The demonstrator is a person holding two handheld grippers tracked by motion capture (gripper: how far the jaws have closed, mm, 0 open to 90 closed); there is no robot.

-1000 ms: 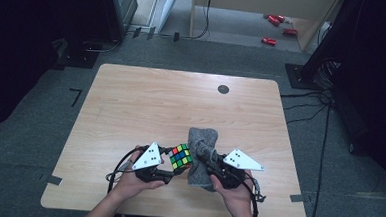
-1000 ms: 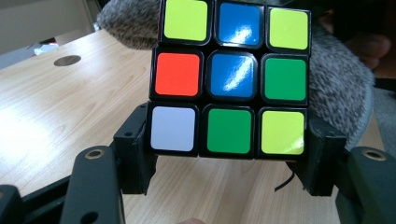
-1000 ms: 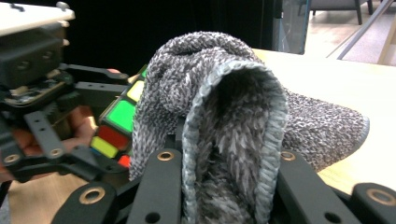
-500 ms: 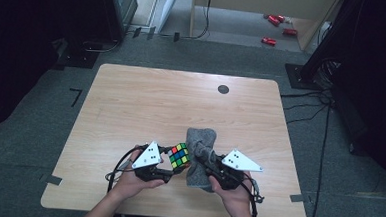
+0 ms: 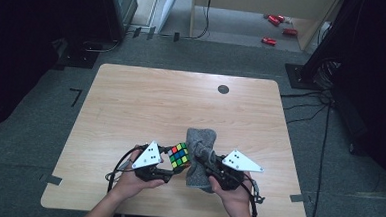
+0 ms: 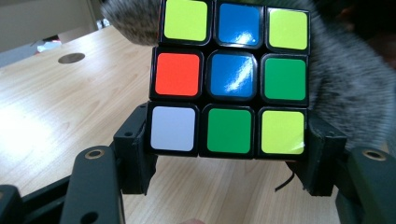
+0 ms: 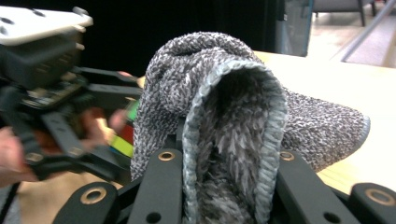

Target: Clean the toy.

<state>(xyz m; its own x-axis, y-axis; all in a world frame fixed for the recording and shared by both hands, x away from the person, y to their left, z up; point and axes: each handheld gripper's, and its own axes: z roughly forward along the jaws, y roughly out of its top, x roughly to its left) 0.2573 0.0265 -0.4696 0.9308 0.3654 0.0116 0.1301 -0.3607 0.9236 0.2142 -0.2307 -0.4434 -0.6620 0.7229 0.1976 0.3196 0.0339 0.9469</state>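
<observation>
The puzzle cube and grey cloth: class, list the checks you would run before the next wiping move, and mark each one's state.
1. Puzzle cube clamped between the left gripper jaws: ok.
2. Grey cloth pinched in the right gripper jaws: ok.
3. Cloth next to cube: ok, seen in the high view.
4. Cloth touching a cube face: cannot tell.
5. Cube lifted off the table: ok, wood shows beneath it.
6. Cube faces clean: cannot tell.
</observation>
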